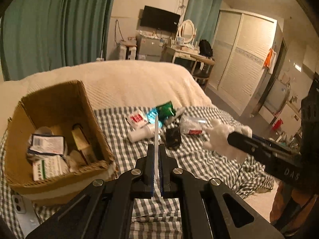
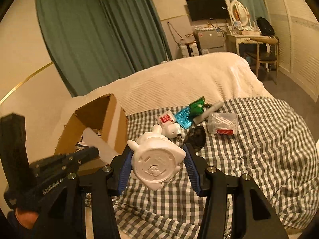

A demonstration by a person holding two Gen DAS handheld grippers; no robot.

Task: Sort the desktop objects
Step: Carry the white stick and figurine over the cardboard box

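Observation:
My left gripper (image 1: 157, 149) is shut on a thin white flat strip (image 1: 156, 137) that stands edge-on between its pads, just right of the open cardboard box (image 1: 59, 103). My right gripper (image 2: 157, 157) is shut on a white figurine (image 2: 157, 159), base toward the camera, held above the checked cloth. The figurine (image 1: 223, 139) and right gripper also show at the right of the left wrist view. Loose items lie on the cloth: a red-and-white packet (image 1: 136, 118), a white bottle (image 1: 141, 134), a blue blister pack (image 2: 182, 117), a green packet (image 1: 166, 110), a black object (image 1: 173, 136), a clear bag (image 2: 223, 122).
The box holds several packets and small cartons (image 1: 47, 155). The checked cloth (image 2: 259, 139) covers the bed's near end, a cream blanket (image 2: 189, 79) lies beyond. Green curtains, a TV, a dresser with mirror and a wardrobe stand at the back. A phone (image 1: 19, 204) lies at lower left.

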